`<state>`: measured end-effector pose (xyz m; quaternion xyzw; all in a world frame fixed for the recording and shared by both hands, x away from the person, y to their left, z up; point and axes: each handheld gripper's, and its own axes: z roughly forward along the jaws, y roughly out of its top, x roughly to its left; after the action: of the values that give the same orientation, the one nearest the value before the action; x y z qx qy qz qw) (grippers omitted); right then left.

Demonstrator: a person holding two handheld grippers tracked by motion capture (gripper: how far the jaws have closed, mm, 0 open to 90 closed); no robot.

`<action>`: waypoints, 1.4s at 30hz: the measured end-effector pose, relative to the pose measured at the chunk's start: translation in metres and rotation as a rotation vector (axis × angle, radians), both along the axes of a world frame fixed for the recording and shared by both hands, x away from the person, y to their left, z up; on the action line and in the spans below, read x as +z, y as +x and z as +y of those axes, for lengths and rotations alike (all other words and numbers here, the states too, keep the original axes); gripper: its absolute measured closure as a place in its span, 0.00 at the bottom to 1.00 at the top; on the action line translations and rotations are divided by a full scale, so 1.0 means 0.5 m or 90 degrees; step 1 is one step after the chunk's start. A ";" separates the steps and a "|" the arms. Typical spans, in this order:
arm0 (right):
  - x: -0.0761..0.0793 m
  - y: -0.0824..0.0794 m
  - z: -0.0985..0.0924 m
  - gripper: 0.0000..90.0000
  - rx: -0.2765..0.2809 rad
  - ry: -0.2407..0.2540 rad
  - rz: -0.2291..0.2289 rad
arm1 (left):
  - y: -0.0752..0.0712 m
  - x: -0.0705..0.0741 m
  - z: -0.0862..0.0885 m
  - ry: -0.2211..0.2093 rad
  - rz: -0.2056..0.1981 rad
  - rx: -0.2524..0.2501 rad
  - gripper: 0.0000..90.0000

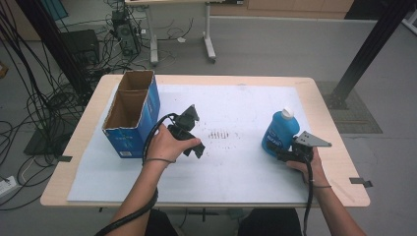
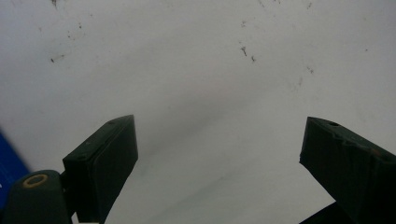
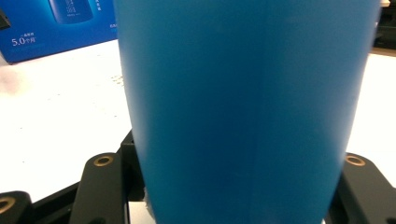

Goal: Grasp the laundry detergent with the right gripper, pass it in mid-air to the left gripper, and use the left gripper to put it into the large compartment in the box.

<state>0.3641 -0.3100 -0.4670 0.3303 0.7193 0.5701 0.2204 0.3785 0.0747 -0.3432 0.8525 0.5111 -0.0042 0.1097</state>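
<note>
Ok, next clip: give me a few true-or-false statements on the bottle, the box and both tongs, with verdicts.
1. The right tongs are closed on the blue bottle. True.
2. The bottle lies on its side. False: it stands upright on the white sheet.
3. The left tongs are open with nothing between them. True.
4. The blue cardboard box holds a bottle. False: its open top shows bare compartments.
5. The bottle's cap is white. True.
</note>
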 end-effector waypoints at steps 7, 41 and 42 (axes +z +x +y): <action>0.000 0.001 0.000 0.44 0.000 0.002 0.002 | 0.000 0.002 0.002 -0.003 -0.001 0.001 0.13; 0.000 -0.001 0.001 0.44 -0.002 -0.001 -0.001 | -0.001 0.007 -0.002 -0.002 -0.004 -0.001 0.13; 0.000 -0.001 0.001 0.44 -0.002 -0.002 -0.001 | -0.001 0.007 -0.002 -0.002 -0.005 0.000 0.13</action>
<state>0.3634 -0.3094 -0.4672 0.3307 0.7194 0.5689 0.2223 0.3779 0.0737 -0.3398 0.8521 0.5110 -0.0018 0.1129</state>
